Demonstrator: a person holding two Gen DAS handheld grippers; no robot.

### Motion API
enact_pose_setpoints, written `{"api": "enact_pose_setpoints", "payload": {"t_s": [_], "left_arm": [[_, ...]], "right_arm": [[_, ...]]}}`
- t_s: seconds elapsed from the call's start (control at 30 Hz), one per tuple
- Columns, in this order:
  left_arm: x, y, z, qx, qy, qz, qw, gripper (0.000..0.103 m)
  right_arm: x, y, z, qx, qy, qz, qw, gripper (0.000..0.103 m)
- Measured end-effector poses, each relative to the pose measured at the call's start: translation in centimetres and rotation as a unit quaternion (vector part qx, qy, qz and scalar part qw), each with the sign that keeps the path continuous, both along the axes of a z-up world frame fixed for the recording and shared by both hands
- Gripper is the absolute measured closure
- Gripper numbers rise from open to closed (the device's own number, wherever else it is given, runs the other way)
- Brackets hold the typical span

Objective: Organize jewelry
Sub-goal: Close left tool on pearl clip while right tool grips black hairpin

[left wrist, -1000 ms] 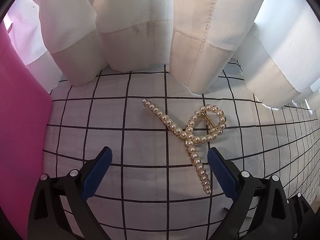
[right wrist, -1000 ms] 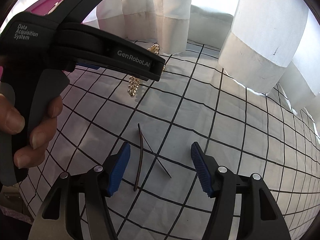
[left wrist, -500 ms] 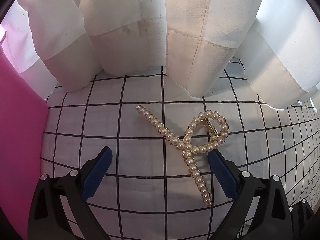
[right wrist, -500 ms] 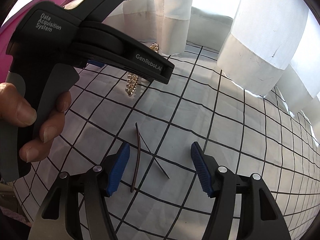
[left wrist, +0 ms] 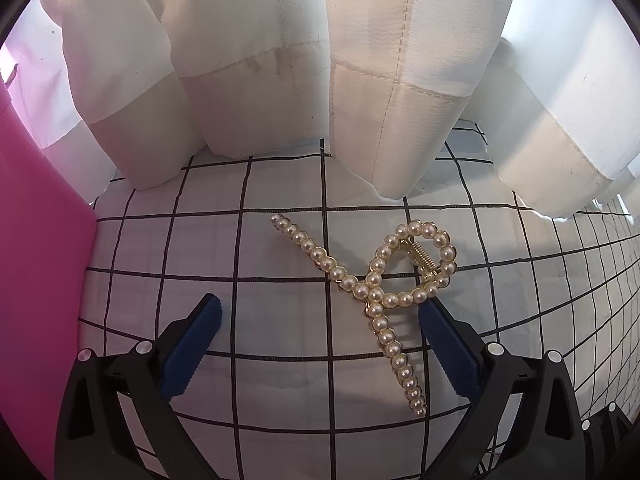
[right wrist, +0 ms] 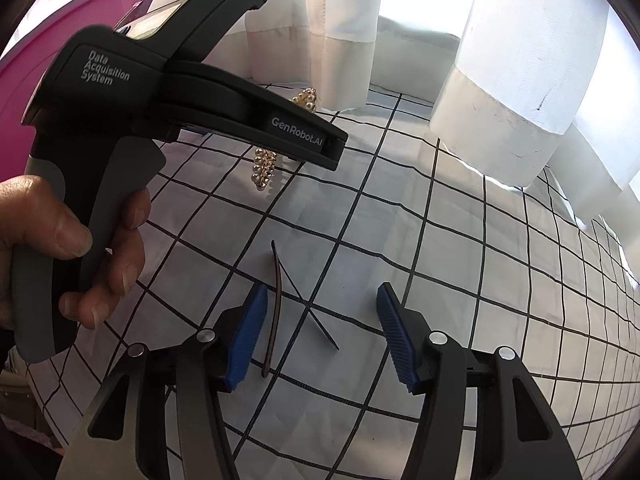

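A gold hair claw clip set with pearls (left wrist: 374,292) lies on the white grid-patterned cloth (left wrist: 248,248). My left gripper (left wrist: 320,332) is open just above the cloth, and the clip's lower arm runs between its fingers, close to the right finger (left wrist: 450,350). In the right wrist view part of the clip (right wrist: 264,168) shows under the left gripper's body. My right gripper (right wrist: 320,336) is open and empty over a thin dark open hairpin (right wrist: 276,304) lying on the cloth beside its left finger.
White curtains (left wrist: 360,80) hang down to the cloth at the back. A pink container (left wrist: 36,264) stands at the left edge. A hand (right wrist: 60,240) holds the left gripper's handle in the right wrist view.
My left gripper has moved forward toward the curtain, so the pearl clip sits lower and closer between its fingers. The right gripper has barely moved.
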State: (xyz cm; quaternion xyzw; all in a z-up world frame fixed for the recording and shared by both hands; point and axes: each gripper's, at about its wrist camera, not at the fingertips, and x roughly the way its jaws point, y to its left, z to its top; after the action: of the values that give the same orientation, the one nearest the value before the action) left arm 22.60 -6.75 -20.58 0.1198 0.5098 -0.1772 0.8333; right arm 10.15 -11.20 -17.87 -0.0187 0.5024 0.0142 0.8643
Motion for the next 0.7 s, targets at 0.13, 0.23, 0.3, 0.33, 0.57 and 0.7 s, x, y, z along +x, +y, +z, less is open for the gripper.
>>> {"api": "enact_pose_setpoints", "payload": {"t_s": [0.13, 0.23, 0.3, 0.33, 0.57, 0.7], "left_arm": [[-0.6, 0.7, 0.4, 0.0, 0.001, -0.009, 1.0, 0.013], [-1.1, 0.4, 0.9, -0.002, -0.004, -0.023, 0.9997, 0.031], [-1.7, 0.0, 1.1, -0.004, -0.008, -0.034, 0.9994, 0.047], [-1.9, -0.2, 1.2, -0.005, -0.008, -0.04, 0.9991, 0.061], [-2.9, 0.3, 1.6, -0.012, 0.003, -0.047, 0.9988, 0.094], [-3.7, 1.2, 1.7, -0.02, 0.005, -0.042, 0.9989, 0.095]], "right_arm": [[0.0, -0.2, 0.3, -0.01, -0.003, -0.001, 1.0, 0.073], [-0.1, -0.5, 0.6, -0.009, -0.001, -0.001, 1.0, 0.087], [-0.2, -0.4, 0.6, -0.011, -0.002, 0.002, 1.0, 0.088], [-0.3, -0.3, 0.6, -0.008, -0.003, 0.002, 1.0, 0.088], [-0.8, -0.6, 0.8, 0.006, -0.005, -0.001, 1.0, 0.088], [-1.1, -0.7, 0.9, 0.013, -0.008, -0.004, 1.0, 0.088]]}}
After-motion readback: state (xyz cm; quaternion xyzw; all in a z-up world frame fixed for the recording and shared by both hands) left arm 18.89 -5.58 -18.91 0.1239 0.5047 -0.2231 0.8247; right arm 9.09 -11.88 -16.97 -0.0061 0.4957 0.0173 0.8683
